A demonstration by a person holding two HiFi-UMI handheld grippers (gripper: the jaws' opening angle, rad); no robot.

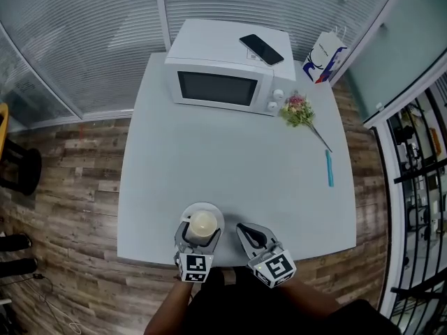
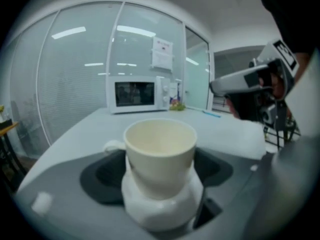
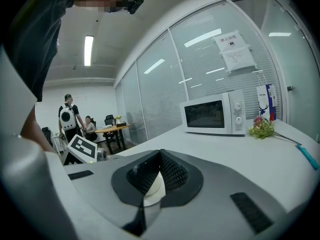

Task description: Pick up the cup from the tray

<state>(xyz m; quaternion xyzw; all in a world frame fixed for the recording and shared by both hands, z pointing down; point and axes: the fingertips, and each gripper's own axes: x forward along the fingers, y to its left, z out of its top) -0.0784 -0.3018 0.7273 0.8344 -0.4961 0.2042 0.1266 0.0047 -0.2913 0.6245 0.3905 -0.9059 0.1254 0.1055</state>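
Observation:
A cream cup [image 1: 203, 224] stands upright on a white round tray [image 1: 211, 209] close to the table's near edge. My left gripper [image 1: 201, 233] is open, one jaw on each side of the cup, and the pads do not press on it. The left gripper view has the cup [image 2: 160, 149] in the middle, handle to the left, on the white tray [image 2: 162, 206], with my left gripper [image 2: 160, 171] wide around it. My right gripper [image 1: 246, 230] hovers just right of the tray, shut and empty. In its own view my right gripper [image 3: 160, 156] has its jaws together.
A white microwave [image 1: 223, 82] stands at the table's far side with a black phone [image 1: 261, 49] on top. Right of it are a bunch of flowers [image 1: 299, 110], a blue pen [image 1: 329, 168] and a paper bag [image 1: 323, 58]. Glass walls lie behind the table.

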